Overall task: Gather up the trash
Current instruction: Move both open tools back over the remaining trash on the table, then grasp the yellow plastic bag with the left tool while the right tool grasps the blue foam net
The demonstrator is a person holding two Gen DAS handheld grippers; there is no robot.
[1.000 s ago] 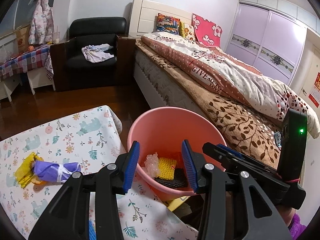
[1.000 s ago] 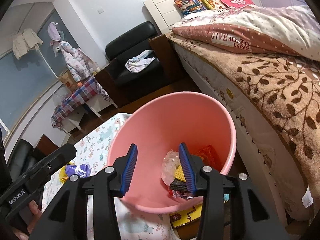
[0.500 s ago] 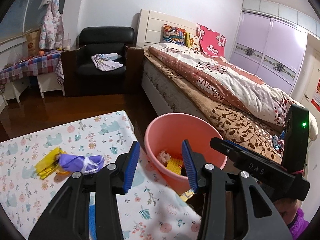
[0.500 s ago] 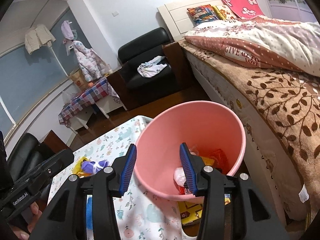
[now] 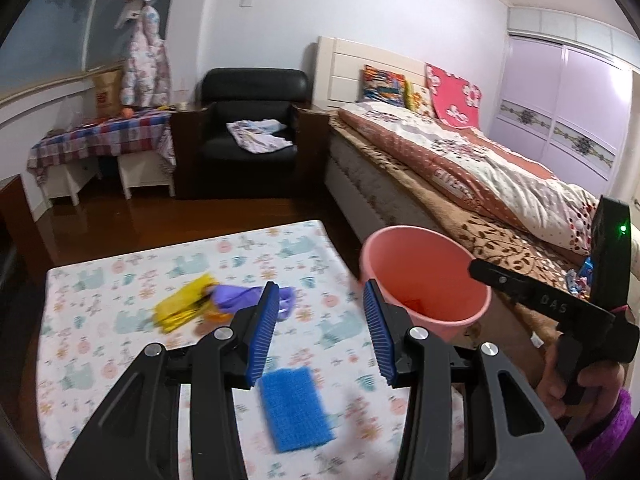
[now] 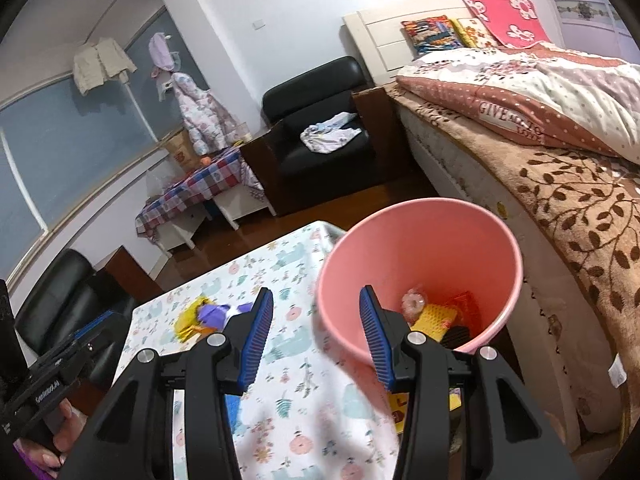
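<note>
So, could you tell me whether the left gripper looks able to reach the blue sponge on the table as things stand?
Probably yes. The left gripper is open and empty, and the blue sponge lies flat just ahead of its fingertips, with nothing on top or between them.

Purple wrapper (image 5: 240,294) partly behind left claw (image 5: 320,328) finger.

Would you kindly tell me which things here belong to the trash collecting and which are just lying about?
Job: pink bin, yellow wrapper, purple wrapper, blue sponge on the table.
Lying about: cloth on armchair, bed pillows, hanging jacket.
</note>
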